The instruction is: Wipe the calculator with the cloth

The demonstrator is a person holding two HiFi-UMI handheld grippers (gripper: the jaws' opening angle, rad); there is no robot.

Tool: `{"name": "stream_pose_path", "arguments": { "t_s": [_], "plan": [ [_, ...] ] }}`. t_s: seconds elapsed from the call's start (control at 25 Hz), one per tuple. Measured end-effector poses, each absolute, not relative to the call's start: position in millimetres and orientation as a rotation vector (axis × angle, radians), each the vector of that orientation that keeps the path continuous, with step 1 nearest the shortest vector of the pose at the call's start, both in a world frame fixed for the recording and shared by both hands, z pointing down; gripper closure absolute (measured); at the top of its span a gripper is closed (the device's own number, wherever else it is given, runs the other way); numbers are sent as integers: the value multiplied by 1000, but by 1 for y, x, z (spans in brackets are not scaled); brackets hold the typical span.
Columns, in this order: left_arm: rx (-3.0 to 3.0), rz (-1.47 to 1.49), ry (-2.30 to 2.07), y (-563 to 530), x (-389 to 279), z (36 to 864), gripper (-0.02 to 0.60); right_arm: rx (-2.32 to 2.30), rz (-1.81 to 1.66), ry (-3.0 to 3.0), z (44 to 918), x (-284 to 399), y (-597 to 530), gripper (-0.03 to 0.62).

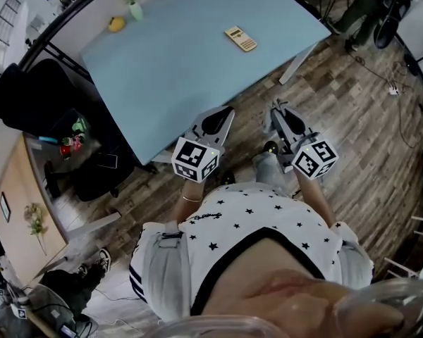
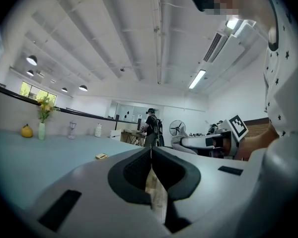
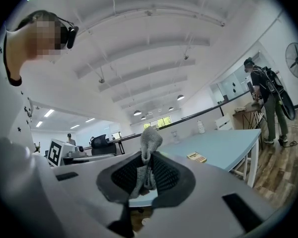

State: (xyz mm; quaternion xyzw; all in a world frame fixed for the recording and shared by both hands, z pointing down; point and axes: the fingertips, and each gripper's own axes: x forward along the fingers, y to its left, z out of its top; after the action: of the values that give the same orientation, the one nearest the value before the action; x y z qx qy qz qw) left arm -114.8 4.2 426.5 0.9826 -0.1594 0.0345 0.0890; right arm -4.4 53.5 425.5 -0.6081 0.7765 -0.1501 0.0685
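The right gripper (image 3: 148, 158) has its jaws shut tight on the grey cloth (image 3: 150, 142). The cloth is bunched up between the jaws and a lump of it pokes out past the tips. I think it is held this way so the soft lump can rub the calculator without the hard jaws bumping it.

The left gripper (image 2: 151, 153) is closed too, but it has nothing in it. Its jaws meet and only the wood floor shows through the gap under them. My guess is that it is kept free to hold the calculator steady later.

The calculator (image 1: 240, 39) lies flat on the blue table (image 1: 183, 76), close to the far right corner. No other thing is near it. A vase of flowers (image 1: 132, 5) and a small yellow thing (image 1: 116, 24) (maybe a fruit) stand at the far left edge, well apart from it.

Both grippers are held low, close to the person's body, by the near edge of the table. The right one is over the floor, not over the table. So the cloth is well apart from the calculator, which sits ahead and a bit to the right of the right gripper's tips. No wiping looks under way yet. The person would need to reach far across the table first.
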Motion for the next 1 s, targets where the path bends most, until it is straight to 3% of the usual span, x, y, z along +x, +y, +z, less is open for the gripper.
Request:
{"name": "stream_pose_path", "arguments": {
  "t_s": [0.44,1.0],
  "plan": [
    [2867,114,-792,-49,-119,424,551,-1618,-445,2493,424,19,-30,545],
    [2800,156,-979,-116,-57,432,551,-1443,-524,2567,435,88,-119,545]
  ]
}}
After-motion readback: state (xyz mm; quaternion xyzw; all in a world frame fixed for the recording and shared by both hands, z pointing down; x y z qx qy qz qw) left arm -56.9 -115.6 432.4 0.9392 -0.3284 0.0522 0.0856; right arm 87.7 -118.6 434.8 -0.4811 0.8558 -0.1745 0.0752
